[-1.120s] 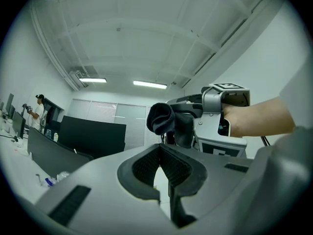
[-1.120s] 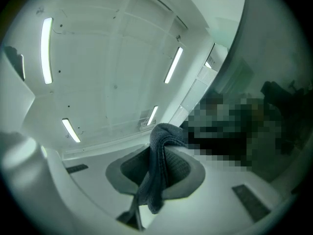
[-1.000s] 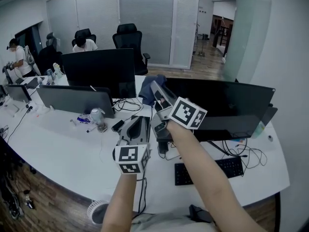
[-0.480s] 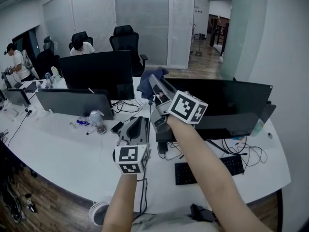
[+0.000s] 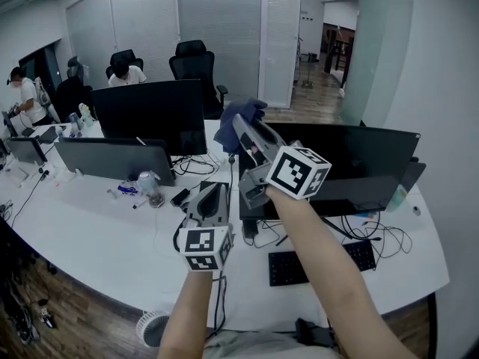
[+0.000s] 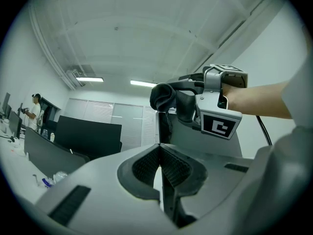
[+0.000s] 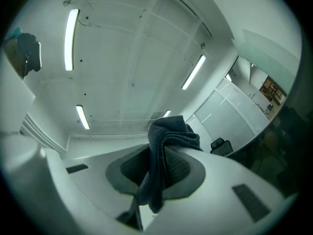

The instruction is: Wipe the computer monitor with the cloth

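A dark blue cloth (image 5: 238,123) is bunched in my right gripper (image 5: 243,129), which is raised and tilted upward at the upper left corner of the near black monitor (image 5: 352,163). In the right gripper view the cloth (image 7: 164,153) hangs pinched between the shut jaws against the ceiling. My left gripper (image 5: 212,197) sits lower, in front of the monitor's left edge, jaws shut with nothing in them. From the left gripper view, the right gripper (image 6: 195,106) with the cloth (image 6: 168,98) shows above the shut left gripper (image 6: 160,163).
A black keyboard (image 5: 329,262) and cables lie on the white desk (image 5: 97,230) below the monitor. Two more dark monitors (image 5: 153,111) stand at the back left. Office chairs (image 5: 194,62) and seated people are beyond the desk. A floor fan (image 5: 150,327) is under the desk edge.
My right gripper has risen slightly and tilted upward with the cloth, toward the monitor's top left corner. The left gripper has stayed almost in place.
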`<state>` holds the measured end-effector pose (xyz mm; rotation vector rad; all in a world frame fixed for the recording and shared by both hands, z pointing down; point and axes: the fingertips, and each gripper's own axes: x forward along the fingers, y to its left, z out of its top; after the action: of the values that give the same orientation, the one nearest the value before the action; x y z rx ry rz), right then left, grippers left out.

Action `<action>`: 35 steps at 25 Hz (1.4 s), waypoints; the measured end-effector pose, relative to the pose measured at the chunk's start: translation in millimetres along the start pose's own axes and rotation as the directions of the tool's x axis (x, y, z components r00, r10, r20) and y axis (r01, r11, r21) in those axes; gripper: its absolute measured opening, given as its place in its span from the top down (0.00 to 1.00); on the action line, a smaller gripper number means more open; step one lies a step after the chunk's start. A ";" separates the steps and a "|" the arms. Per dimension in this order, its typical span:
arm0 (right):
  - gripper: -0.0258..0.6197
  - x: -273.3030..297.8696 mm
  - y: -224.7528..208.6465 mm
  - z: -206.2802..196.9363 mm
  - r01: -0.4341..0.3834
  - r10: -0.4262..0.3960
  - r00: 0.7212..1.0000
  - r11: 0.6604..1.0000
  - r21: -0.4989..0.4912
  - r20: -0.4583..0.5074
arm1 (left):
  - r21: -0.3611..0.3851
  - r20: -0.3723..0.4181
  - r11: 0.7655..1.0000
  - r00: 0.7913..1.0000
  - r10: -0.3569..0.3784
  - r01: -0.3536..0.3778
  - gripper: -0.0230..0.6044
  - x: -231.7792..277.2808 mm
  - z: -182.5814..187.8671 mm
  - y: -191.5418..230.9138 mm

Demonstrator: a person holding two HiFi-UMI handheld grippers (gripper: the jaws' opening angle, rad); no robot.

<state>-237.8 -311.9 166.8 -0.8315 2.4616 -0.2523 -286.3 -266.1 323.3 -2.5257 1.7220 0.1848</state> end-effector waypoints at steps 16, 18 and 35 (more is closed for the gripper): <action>0.86 -62.2 9.8 -11.8 -0.010 -0.009 0.997 0.975 -0.224 -0.083 | -0.028 -0.024 1.000 1.000 -0.008 0.008 0.95 -13.0 -5.9 -29.8; 0.86 -71.3 10.5 -16.2 -0.006 -0.016 0.996 0.971 -0.240 -0.091 | -0.022 -0.033 1.000 0.999 -0.017 0.016 0.95 -16.4 -8.3 -35.9; 0.86 -170.9 -16.8 -66.6 0.097 -0.125 0.983 0.975 -0.200 -0.133 | -0.026 -0.067 0.997 0.995 -0.079 0.078 0.95 -41.1 -38.8 -85.9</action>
<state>-149.8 -220.7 300.5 -1.0694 2.6087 -0.1184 -219.0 -202.0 367.3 -2.6407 1.6490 0.1157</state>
